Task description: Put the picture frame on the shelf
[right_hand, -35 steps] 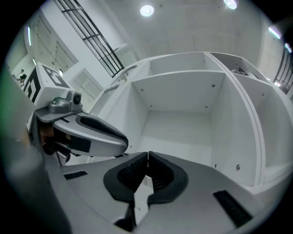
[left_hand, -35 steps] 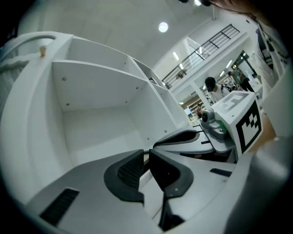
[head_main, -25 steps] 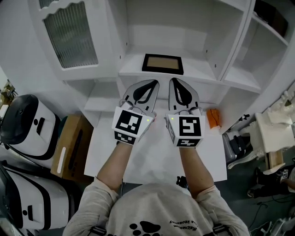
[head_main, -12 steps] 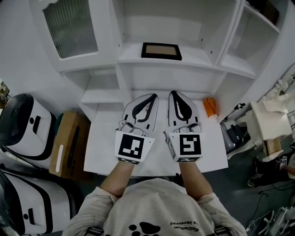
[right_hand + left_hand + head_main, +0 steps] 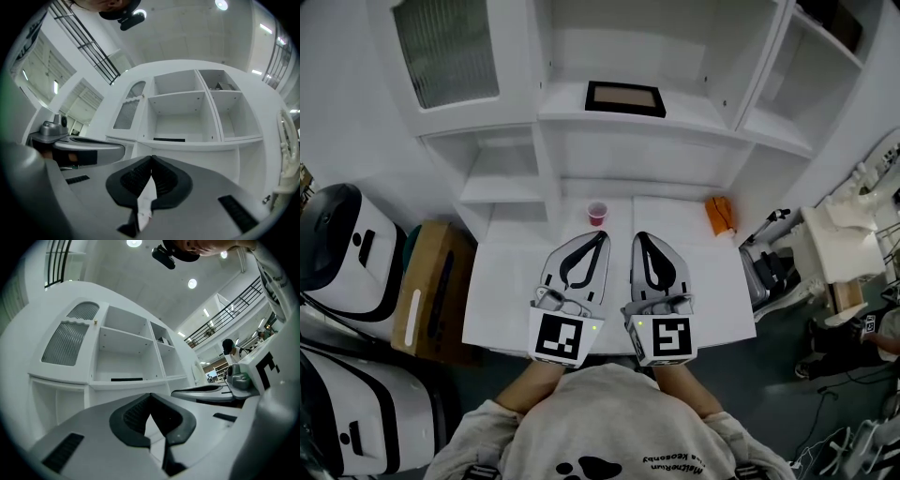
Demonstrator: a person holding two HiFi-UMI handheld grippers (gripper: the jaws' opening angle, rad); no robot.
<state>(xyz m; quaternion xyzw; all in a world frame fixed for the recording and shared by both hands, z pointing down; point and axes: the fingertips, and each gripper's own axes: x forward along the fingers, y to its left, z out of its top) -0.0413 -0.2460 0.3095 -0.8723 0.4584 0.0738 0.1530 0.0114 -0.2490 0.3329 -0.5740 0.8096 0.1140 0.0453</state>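
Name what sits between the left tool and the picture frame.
In the head view, a small pink cup stands on the table between left tool and picture frame.

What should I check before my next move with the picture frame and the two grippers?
1. The picture frame lies flat on the shelf: ok.
2. The left gripper is shut, nothing between its jaws: ok.
3. The right gripper is shut, nothing between its jaws: ok.
4. Both grippers are apart from the picture frame, over the table: ok.
5. The pink cup is clear of the left gripper's tip: cannot tell, they look close.
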